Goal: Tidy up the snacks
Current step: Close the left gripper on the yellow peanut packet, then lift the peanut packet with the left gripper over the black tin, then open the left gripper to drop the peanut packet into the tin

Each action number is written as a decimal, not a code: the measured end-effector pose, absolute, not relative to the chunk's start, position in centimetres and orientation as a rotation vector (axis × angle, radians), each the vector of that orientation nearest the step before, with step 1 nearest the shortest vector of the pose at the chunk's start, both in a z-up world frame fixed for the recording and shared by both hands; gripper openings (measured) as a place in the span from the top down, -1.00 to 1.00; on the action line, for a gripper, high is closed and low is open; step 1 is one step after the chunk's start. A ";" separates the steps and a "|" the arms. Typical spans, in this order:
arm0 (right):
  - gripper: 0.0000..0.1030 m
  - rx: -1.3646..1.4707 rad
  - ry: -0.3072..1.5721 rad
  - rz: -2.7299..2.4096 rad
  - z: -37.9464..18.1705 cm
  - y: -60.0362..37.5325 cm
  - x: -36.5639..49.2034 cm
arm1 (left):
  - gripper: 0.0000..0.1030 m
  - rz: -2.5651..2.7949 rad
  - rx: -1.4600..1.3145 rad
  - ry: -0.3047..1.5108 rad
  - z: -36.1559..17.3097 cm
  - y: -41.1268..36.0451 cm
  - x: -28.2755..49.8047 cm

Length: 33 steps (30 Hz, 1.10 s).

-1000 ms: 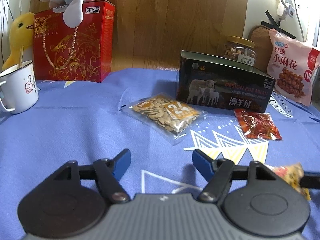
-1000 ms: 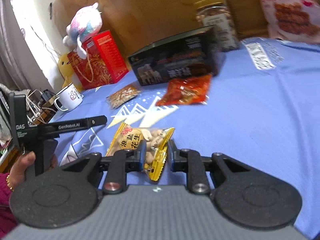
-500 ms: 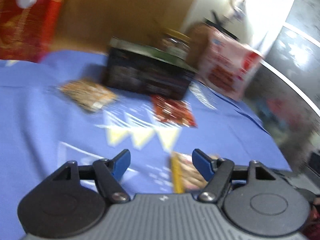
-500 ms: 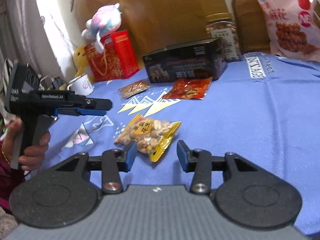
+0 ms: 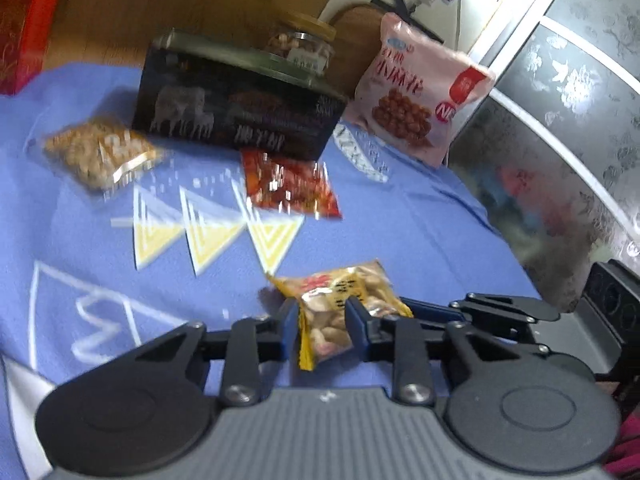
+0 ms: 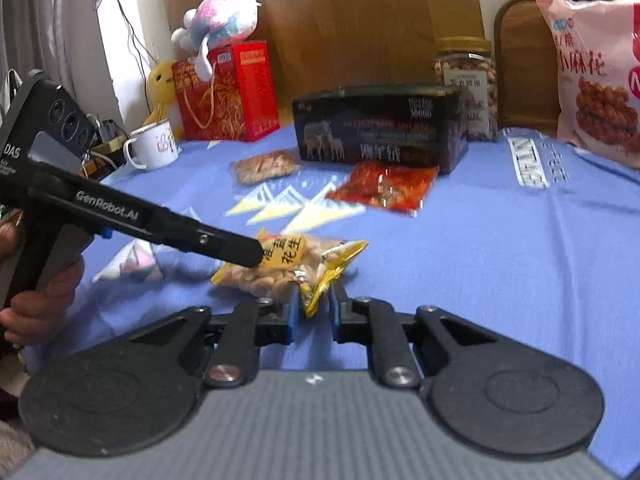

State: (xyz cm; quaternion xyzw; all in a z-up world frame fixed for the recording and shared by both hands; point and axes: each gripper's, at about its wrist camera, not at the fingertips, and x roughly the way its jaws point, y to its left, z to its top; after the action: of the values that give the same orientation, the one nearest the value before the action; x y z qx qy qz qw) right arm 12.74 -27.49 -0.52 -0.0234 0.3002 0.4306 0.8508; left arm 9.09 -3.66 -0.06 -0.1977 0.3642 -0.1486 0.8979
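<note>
Both tongs have just been closing on the peanut packet (image 5: 344,312). The left tongs (image 5: 318,330), nearly shut, now pinch one end of it where a second ago they stood wide and empty. The right tongs (image 6: 314,314), narrowed, grip the crimped yellow edge at the other end. Likely a handover or a two-handed lift, so sorting has barely begun. Both tongs tilt down toward the blue cloth (image 6: 500,248); the dark box (image 6: 380,128) lies well beyond them.
</note>
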 end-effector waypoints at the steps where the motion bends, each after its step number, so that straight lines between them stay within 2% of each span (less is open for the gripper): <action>1: 0.76 -0.039 0.625 0.915 -0.2 -27.3 13.1 | 0.51 -0.304 -0.409 0.743 0.4 -3.4 9.4; 8: 0.77 -0.021 0.538 0.914 2.4 -24.3 17.4 | 0.51 -0.252 -0.413 0.646 4.3 -0.5 13.7; 16: 0.76 0.054 0.464 0.880 5.5 -20.1 26.2 | 0.49 -0.173 -0.366 0.526 8.3 3.0 22.1; 20: 0.74 -0.001 0.470 0.853 4.8 -17.1 29.4 | 0.36 -0.094 -0.343 0.537 7.4 4.1 26.0; 22: 0.65 -0.025 0.481 0.843 4.2 -15.9 30.4 | 0.28 -0.063 -0.321 0.551 6.8 4.1 27.1; 26: 0.64 0.007 0.492 0.835 3.8 -16.1 31.2 | 0.19 -0.064 -0.338 0.540 6.2 4.3 26.6; 33: 0.59 0.171 0.516 0.859 4.6 -21.6 28.6 | 0.19 -0.059 -0.369 0.485 6.8 5.4 20.7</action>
State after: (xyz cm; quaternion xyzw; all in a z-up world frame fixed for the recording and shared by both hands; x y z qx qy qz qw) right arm 28.64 -21.62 4.57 0.0820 0.2471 0.4112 0.8736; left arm 20.66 5.36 6.76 -0.1816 0.2387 -0.0288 0.9535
